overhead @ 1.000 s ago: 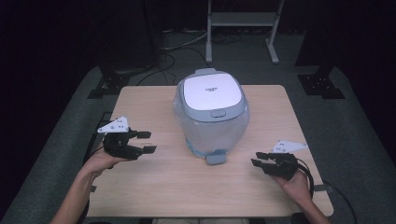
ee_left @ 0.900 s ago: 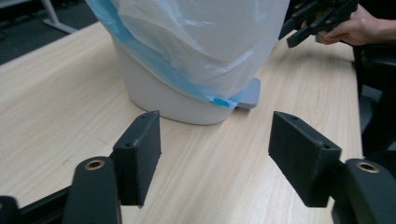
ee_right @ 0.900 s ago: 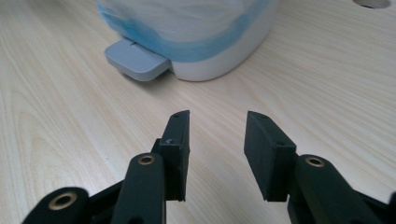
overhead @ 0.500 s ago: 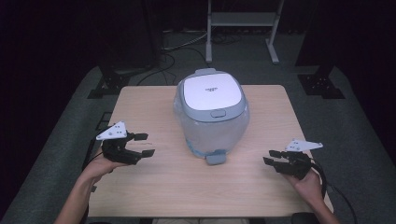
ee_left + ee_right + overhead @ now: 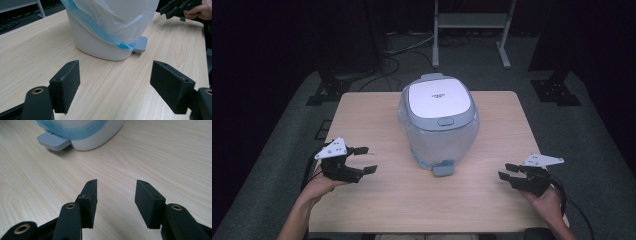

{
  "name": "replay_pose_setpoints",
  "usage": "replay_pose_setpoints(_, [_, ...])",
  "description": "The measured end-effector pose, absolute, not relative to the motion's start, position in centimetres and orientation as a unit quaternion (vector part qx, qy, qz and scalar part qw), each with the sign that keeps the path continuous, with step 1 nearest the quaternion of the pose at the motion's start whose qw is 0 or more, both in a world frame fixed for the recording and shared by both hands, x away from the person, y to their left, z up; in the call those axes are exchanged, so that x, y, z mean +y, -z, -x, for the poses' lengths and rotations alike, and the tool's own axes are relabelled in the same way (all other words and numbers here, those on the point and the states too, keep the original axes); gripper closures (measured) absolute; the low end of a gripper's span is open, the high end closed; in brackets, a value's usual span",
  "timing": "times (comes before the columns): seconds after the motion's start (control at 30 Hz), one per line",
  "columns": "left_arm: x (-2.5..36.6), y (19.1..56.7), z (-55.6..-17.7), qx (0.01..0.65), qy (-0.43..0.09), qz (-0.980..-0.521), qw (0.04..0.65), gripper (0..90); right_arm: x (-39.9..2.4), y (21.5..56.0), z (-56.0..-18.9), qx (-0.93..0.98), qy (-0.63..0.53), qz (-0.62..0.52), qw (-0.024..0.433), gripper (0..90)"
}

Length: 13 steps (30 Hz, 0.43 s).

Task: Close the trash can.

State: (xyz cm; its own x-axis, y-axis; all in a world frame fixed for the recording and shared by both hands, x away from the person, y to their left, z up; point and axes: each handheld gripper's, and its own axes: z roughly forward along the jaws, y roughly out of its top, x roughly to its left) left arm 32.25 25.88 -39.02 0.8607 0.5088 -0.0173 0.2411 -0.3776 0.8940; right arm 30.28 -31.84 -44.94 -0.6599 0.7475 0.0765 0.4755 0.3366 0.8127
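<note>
Bin (image 5: 438, 122) (bag-lined) mid-table (image 5: 377, 200), unobstructed.

I'm working in a dark studio-like lab: black curtains (image 5: 272, 45), floor cables (image 5: 402, 50), metal stand (image 5: 472, 30), lone wooden table (image 5: 377, 120).

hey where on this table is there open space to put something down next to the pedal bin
Bare wood runs along the table on the bin's left, between the pedal bin and the left gripper, and likewise on its right toward the right gripper. The near strip between the two grippers is free too. It is tightest just in front of the bin, where the pedal sticks out.
</note>
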Motion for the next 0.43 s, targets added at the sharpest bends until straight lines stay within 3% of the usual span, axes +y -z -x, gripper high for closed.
replay_pose_setpoints(0.43, [26.4,41.4,-31.2,0.240,-0.122,-0.811,0.518,20.5,-32.2,45.4,-29.6,0.794,-0.443,-0.386,0.158,47.0])
